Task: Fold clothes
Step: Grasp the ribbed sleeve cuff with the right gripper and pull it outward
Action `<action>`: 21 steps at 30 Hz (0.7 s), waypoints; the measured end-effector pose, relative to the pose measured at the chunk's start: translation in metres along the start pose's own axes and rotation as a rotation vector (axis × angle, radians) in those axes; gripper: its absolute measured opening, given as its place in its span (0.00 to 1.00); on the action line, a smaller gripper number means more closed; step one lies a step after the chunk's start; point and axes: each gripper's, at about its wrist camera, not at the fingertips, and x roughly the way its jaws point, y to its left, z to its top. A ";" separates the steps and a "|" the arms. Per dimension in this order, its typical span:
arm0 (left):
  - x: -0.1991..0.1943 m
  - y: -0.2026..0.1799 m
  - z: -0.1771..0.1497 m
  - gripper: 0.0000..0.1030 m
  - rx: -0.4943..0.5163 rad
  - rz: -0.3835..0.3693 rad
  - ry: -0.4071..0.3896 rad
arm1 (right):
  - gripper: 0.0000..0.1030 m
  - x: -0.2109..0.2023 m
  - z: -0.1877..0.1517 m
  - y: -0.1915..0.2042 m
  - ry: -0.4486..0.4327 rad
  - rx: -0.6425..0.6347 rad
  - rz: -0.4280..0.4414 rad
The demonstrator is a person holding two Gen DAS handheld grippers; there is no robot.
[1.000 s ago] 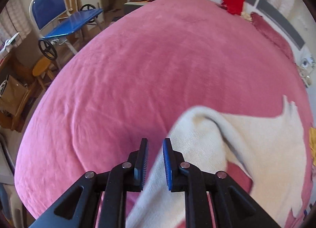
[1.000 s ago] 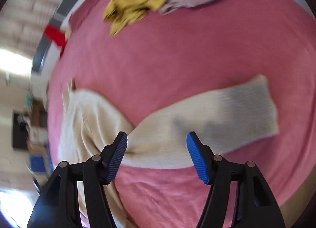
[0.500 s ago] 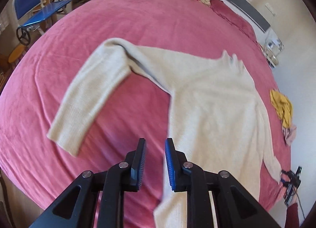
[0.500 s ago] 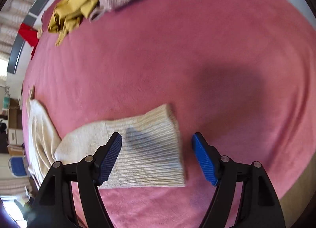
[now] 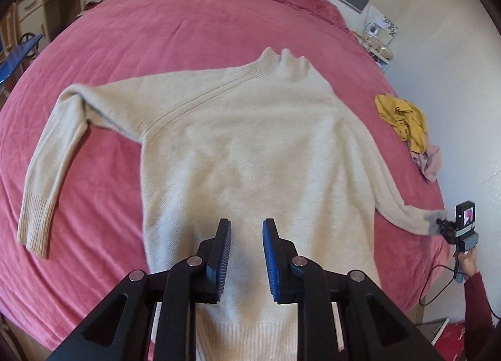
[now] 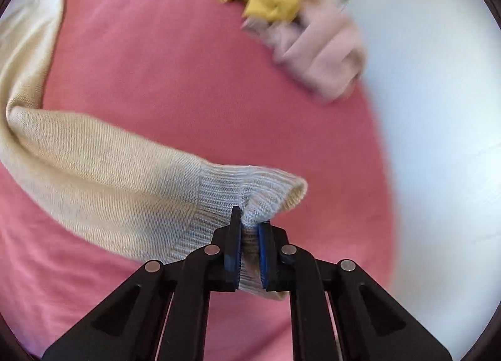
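Sweater [image 5: 238, 148], cream knit, lies flat and face-up across the pink bedspread [image 5: 162, 26], collar toward the headboard, both sleeves spread outward. Left wrist view: the left gripper [image 5: 246, 254] hangs over the lower body of the garment, near the hem, its blue pads standing a narrow gap apart with nothing between them; the fabric lies below, ungripped. At the far right edge a person's hand [image 5: 466, 262] carries the other tool at the right cuff. A yellow garment [image 5: 404, 123] and a pale pink garment [image 5: 430, 163] lie bunched near the bed's edge, unfolded.

Right wrist view: the right gripper [image 6: 249, 235] is closing on the ribbed cuff [image 6: 250, 192], and the knit is pinched between its pads, bunching there. The sleeve trails away leftward, lying on the bedspread.

Assessment: spreading looks complete; no fold is made yet. Sleeves and body remain to be folded, and two more garments wait.
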 end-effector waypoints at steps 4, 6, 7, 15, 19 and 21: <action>0.006 -0.006 0.008 0.21 0.002 -0.051 -0.024 | 0.08 -0.023 0.034 -0.061 -0.070 0.108 -0.097; 0.014 -0.010 0.011 0.21 -0.006 -0.062 -0.026 | 0.08 -0.023 0.056 -0.079 -0.077 0.168 -0.136; 0.019 -0.010 0.012 0.21 -0.018 -0.073 -0.024 | 0.09 -0.016 0.062 -0.088 -0.077 0.201 -0.174; 0.052 -0.022 0.009 0.21 0.000 -0.116 0.034 | 0.53 0.071 0.072 -0.091 0.160 0.369 -0.146; 0.066 -0.024 -0.002 0.21 0.003 -0.122 0.073 | 0.53 0.005 0.094 -0.049 -0.096 0.337 0.193; 0.072 -0.025 -0.012 0.21 -0.010 -0.136 0.087 | 0.54 -0.017 0.111 0.001 -0.108 0.251 0.459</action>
